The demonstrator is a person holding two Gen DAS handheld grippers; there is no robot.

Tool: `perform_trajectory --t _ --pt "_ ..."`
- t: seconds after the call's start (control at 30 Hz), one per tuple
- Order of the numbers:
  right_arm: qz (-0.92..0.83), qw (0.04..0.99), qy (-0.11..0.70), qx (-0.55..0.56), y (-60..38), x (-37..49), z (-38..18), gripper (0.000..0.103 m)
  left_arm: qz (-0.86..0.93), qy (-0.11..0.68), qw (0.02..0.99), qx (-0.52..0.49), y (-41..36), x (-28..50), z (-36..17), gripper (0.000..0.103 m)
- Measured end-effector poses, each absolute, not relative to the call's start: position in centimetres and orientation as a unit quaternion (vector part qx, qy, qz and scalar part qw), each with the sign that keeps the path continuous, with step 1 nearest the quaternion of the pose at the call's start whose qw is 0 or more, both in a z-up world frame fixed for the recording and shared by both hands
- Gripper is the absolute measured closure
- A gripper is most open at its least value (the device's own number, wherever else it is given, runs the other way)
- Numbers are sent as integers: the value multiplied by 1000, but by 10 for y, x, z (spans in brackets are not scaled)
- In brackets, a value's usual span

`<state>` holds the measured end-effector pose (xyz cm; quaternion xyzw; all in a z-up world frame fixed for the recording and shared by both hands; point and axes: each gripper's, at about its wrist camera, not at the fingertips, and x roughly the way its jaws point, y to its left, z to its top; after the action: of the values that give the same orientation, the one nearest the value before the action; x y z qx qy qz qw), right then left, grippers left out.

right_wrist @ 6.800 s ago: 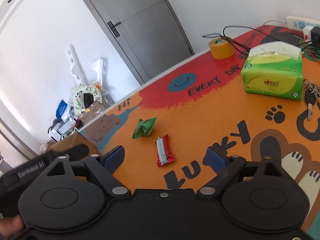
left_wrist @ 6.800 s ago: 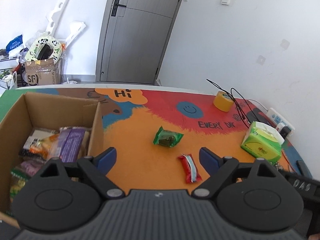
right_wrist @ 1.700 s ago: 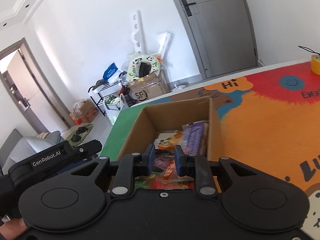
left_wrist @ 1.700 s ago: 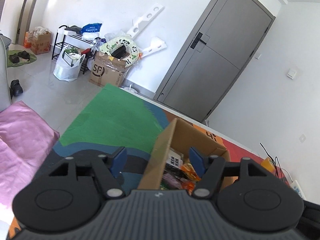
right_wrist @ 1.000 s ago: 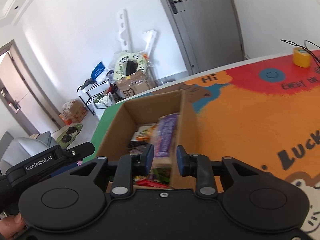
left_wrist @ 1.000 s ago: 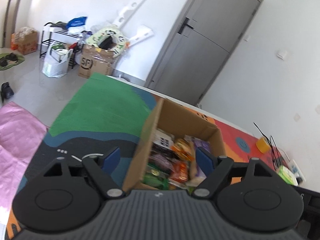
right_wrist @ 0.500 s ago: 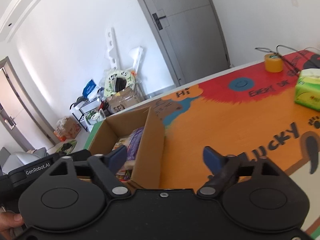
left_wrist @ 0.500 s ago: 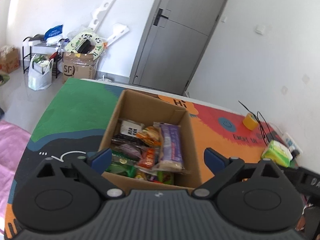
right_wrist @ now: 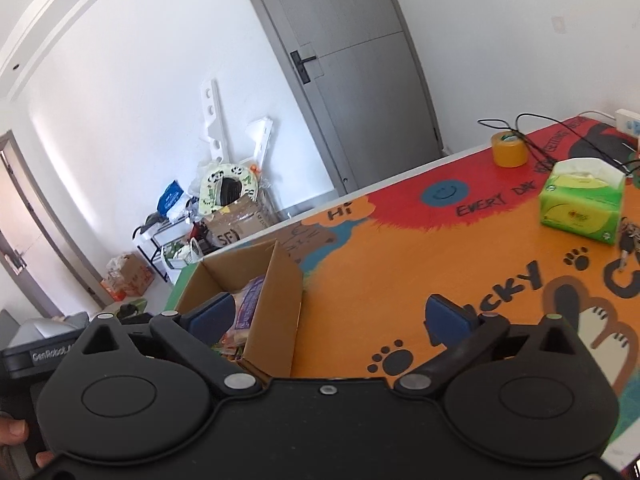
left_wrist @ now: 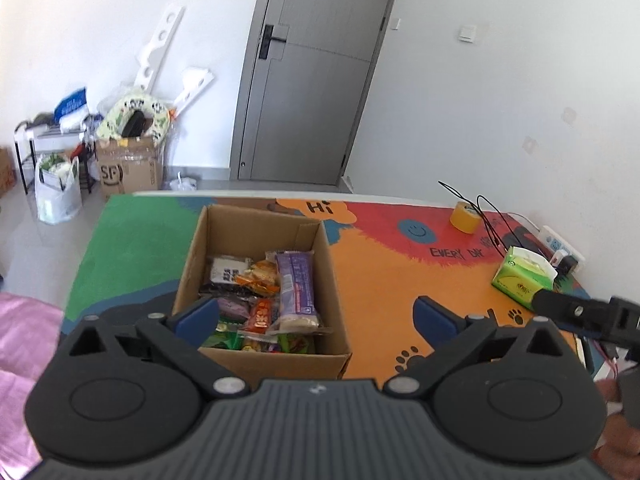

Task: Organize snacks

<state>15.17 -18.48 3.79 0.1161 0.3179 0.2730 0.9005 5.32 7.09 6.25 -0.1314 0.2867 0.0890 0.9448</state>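
An open cardboard box [left_wrist: 262,224] stands on the colourful table mat and holds several snack packets, among them a long purple one [left_wrist: 296,284]. The box also shows in the right wrist view [right_wrist: 280,300] at the left. My left gripper [left_wrist: 316,316] is open and empty, held above the box's near edge. My right gripper [right_wrist: 334,316] is open and empty, above the orange mat just right of the box. No loose snack shows on the mat.
A green tissue box [left_wrist: 523,278] and a yellow tape roll [left_wrist: 466,218] with black cables lie at the table's right. Keys [right_wrist: 628,246] lie by the tissue box [right_wrist: 582,200]. A power strip [left_wrist: 560,244] sits at the far right edge. Clutter stands on the floor by the door.
Both grippers pulled back and swung right from the box. The right gripper, nearly shut over the box a second ago, has opened wide. The red and green snacks no longer lie on the mat.
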Motion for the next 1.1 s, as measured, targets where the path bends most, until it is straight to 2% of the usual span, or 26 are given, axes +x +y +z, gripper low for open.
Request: perform_trajectory --t 0.6,1.1 --pt "246 930 260 86 -211 102 60 0 97 242 961 -89 62 -5 87 0" --pt "240 927 279 78 -205 87 52 0 126 252 956 -80 51 -24 72 0"
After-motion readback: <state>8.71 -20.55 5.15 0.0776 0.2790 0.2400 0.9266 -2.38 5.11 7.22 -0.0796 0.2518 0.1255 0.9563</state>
